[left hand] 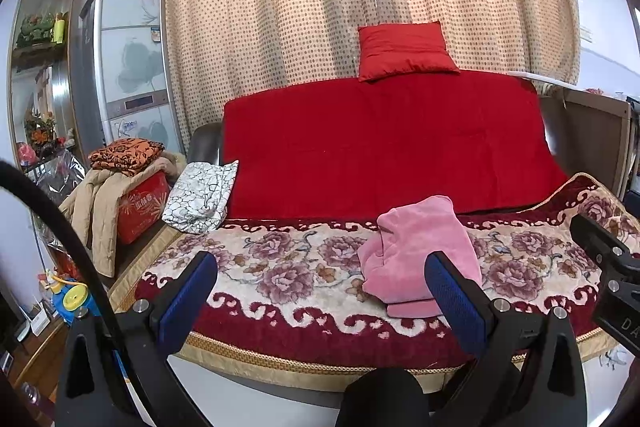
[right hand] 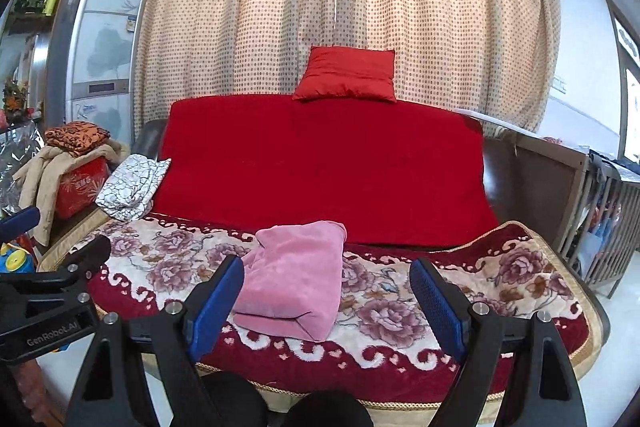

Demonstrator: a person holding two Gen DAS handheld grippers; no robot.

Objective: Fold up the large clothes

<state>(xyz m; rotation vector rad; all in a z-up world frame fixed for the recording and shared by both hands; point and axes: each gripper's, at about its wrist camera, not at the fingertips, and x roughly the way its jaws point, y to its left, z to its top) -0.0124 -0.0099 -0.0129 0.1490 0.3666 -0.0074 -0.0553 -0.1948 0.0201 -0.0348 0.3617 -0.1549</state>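
The pink garment (right hand: 294,279) lay folded on the floral blanket (right hand: 400,311). Both the left gripper (left hand: 320,287) and the right gripper (right hand: 326,291) were spread, holding nothing. The folding looked finished; next probably putting it aside.

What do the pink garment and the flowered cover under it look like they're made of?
Pink garment: seemingly fleece or velour, with a matte, fuzzy nap and thick, soft folds. Flowered cover: likely plush blanket fabric, with a short pile, a slight sheen and a gold woven trim along its edge. Neither can be confirmed by look alone.
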